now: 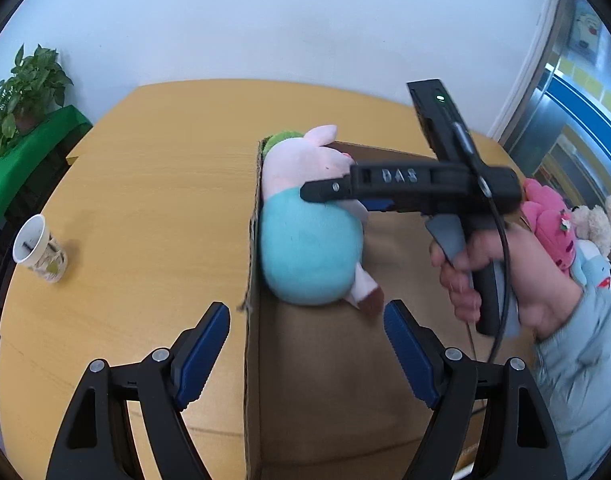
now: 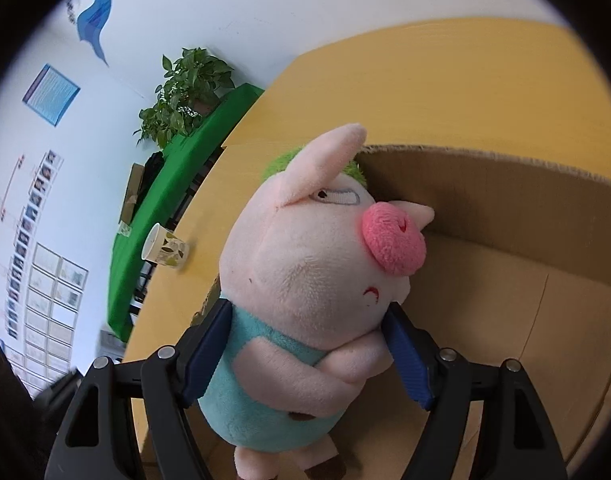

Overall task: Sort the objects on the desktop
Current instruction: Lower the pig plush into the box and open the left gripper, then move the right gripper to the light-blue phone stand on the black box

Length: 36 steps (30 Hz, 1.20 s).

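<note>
A pink pig plush in a teal outfit sits upright inside the brown cardboard box, against its left wall. My right gripper reaches across the box from the right, held by a person's hand. In the right wrist view the pig plush fills the gap of my right gripper, and both blue pads touch its body, so the gripper is shut on it above the box. My left gripper hangs open over the box's near left wall with nothing between its fingers.
The box stands on a yellow wooden table. A paper cup stands near the table's left edge. Other plush toys are piled right of the box behind the hand. A potted plant sits on a green-covered table beyond.
</note>
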### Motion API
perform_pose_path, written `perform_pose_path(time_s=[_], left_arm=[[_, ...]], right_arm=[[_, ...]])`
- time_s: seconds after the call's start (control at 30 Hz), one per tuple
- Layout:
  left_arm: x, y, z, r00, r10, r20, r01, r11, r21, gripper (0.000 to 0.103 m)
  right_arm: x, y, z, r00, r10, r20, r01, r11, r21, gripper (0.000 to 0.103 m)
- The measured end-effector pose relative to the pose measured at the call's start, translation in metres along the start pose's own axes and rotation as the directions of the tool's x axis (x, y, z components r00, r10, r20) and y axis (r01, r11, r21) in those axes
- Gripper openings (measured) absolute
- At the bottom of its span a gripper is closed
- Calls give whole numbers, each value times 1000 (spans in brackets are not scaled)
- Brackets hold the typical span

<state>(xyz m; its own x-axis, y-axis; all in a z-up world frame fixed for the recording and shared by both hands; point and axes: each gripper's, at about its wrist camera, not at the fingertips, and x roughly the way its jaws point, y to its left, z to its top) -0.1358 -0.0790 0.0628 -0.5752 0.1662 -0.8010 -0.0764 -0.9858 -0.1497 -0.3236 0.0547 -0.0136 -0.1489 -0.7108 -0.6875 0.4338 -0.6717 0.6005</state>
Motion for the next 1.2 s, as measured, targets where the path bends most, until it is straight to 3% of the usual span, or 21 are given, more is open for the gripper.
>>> perform_pose_path(time_s=[0.17, 0.27, 0.37, 0.47, 0.57, 0.67, 0.73, 0.87, 0.97, 1.0, 1.13, 1.2], left_arm=[[-1, -14, -37, 1000, -22, 23, 21, 999, 26, 79], [-6, 7, -50, 999, -39, 16, 38, 998, 53, 79], [-8, 4, -59, 999, -47, 3, 46, 997, 59, 79], [-2, 7, -63, 998, -66, 3, 66, 995, 75, 79], [1, 5, -63, 997, -76, -1, 76, 993, 92, 79], [3, 2, -64, 999, -50, -3, 50, 991, 122, 79], [4, 3, -66, 999, -44, 0, 44, 991, 130, 79], [8, 11, -65, 1000, -17, 8, 16, 990, 143, 79], [13, 12, -63, 999, 45, -3, -43, 984, 174, 79], [14, 11, -63, 999, 50, -7, -48, 983, 178, 79], [4, 12, -65, 999, 42, -1, -41, 989, 143, 79], [-16, 10, -69, 998, 47, 40, -52, 991, 122, 79]], right_arm=[[-1, -6, -1, 999, 23, 32, -25, 999, 47, 79], [-15, 10, -2, 998, -15, 59, 16, 1000, -7, 79], [-53, 30, -11, 996, 43, 75, -39, 998, -50, 79], [-118, 48, -40, 990, 76, 121, -62, 992, -111, 79], [-187, 50, -87, 981, -66, 181, 92, 986, -139, 81], [-235, 34, -143, 941, -277, 195, 304, 944, -127, 81], [-253, 14, -177, 912, -372, 172, 390, 917, -85, 81], [-261, -28, -240, 900, -426, 97, 425, 905, 28, 81], [-255, -37, -277, 913, -401, 70, 396, 915, 72, 81], [-253, -37, -285, 921, -382, 77, 376, 923, 78, 81], [-256, -24, -301, 912, -390, 129, 383, 921, 76, 81], [-265, -12, -307, 884, -429, 185, 424, 903, 69, 81]])
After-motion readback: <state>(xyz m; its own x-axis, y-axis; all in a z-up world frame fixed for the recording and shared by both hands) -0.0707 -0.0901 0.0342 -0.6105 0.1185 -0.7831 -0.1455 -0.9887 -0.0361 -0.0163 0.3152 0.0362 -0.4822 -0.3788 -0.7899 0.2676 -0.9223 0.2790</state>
